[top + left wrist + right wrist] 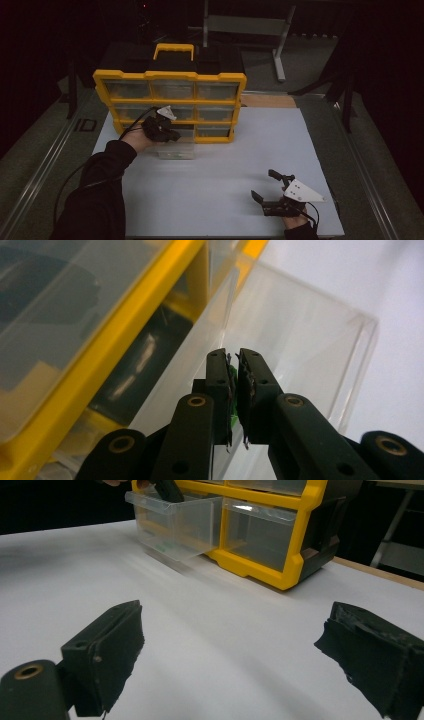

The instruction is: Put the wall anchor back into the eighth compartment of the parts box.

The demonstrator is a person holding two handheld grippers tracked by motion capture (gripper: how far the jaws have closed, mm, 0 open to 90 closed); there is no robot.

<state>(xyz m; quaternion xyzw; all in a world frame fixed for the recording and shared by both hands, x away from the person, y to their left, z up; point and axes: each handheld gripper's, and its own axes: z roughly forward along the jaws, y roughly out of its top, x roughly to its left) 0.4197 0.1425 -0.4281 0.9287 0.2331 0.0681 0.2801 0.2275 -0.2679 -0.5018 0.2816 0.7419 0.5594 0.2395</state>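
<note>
A yellow organizer [170, 76] with clear drawers stands upright at the back left of the white table. One clear drawer [175, 149] of its bottom row is pulled out onto the table. My left gripper [170, 134] reaches down into that drawer. In the left gripper view its jaws [234, 357] are shut on a small green piece [232, 379] over the drawer [310, 340]. My right gripper [262, 184] rests open near the front right edge, holding nothing. From there [230, 630] it looks at the drawer [175, 525] and the organizer [280, 575].
The white table sheet [225, 165] stretches wide between the two grippers. A grey metal stand [250, 25] is behind the table. A wooden strip [267, 101] runs along the back edge, right of the organizer. Metal rails [40, 165] flank the table.
</note>
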